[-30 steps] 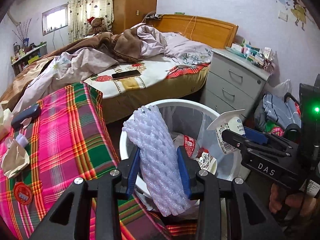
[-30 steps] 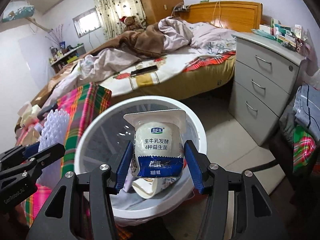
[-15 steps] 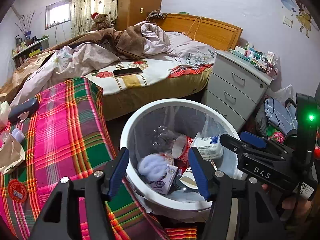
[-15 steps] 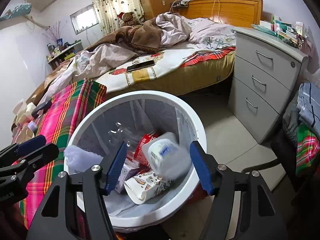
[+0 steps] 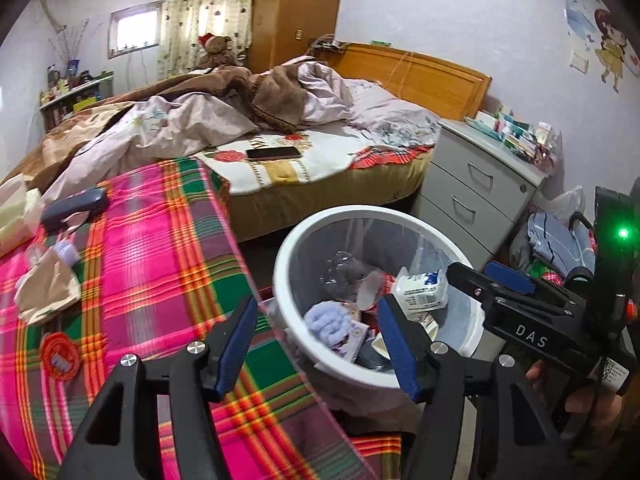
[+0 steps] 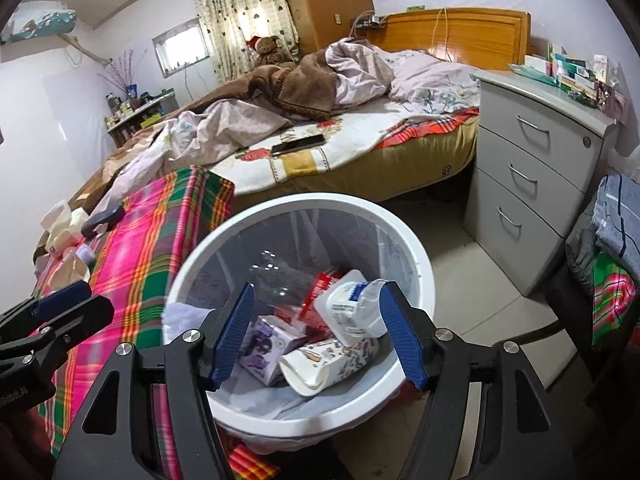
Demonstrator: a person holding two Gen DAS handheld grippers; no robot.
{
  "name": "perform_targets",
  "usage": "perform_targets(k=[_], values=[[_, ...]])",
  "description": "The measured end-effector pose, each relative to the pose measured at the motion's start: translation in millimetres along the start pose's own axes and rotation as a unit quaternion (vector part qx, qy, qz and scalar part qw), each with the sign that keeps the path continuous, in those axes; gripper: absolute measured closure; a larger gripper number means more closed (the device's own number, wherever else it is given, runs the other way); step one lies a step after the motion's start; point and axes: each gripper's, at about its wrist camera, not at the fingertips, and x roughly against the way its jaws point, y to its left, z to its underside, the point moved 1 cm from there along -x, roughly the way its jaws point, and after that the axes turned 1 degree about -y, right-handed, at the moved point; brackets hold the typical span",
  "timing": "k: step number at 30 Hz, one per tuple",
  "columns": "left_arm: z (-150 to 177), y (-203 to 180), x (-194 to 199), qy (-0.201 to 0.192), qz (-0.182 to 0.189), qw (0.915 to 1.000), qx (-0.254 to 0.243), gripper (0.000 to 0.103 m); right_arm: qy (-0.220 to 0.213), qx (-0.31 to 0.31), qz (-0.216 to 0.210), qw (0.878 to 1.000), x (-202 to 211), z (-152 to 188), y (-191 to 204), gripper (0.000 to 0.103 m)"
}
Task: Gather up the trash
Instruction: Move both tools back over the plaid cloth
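Observation:
A white trash bin (image 5: 296,240) (image 6: 416,256) lined with a clear bag stands beside the plaid-covered table (image 5: 160,248). Inside lie a purple foam net (image 5: 326,320), a white yogurt cup (image 5: 420,290) (image 6: 352,308), a purple carton (image 6: 266,340) and other wrappers. My left gripper (image 5: 316,344) is open and empty over the bin's near left rim. My right gripper (image 6: 316,332) is open and empty above the bin. On the table lie a crumpled brown paper (image 5: 48,290), a small bottle (image 5: 66,250) and a red round sticker (image 5: 60,356).
A dark case (image 5: 74,208) and tissues (image 5: 16,208) lie at the table's far left. A bed (image 5: 280,140) with a phone (image 5: 274,153) is behind. A grey drawer cabinet (image 6: 532,184) stands right of the bin, with clothes (image 6: 612,240) on a chair.
Both grippers opened and dropped their loads: the foam net and the yogurt cup fell into the bin. The left gripper has since shifted left toward the table.

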Motion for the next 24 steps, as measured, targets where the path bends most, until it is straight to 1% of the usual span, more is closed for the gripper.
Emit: perform_targets(k=[2, 5, 13, 19, 24], values=[[2.3, 6.8, 7.2, -0.006, -0.009, 0.9999, 0.001, 0.039, -0.002, 0.003, -0.006, 1.0, 2.0, 0.6, 6.3, 0.036], [6.2, 19.8, 17.2, -0.011, -0.014, 0.9997, 0.016, 0.039, -0.005, 0.011, -0.016, 1.0, 3.9, 2.9, 17.6, 0.036], [22.6, 66.4, 44.6, -0.028, -0.057, 0.9967, 0.05, 0.038, -0.004, 0.042, -0.047, 0.998, 2.6, 7.7, 52.8, 0.036], [37.8, 107.1, 64.1, -0.035, -0.089, 0.992, 0.083, 0.037, 0.001, 0.063, -0.075, 0.995, -0.5, 12.0, 82.1, 0.036], [51.0, 147.1, 79.3, -0.038, -0.117, 0.9858, 0.114, 0.037, 0.01, 0.093, -0.103, 0.99, -5.9, 18.7, 115.4, 0.036]])
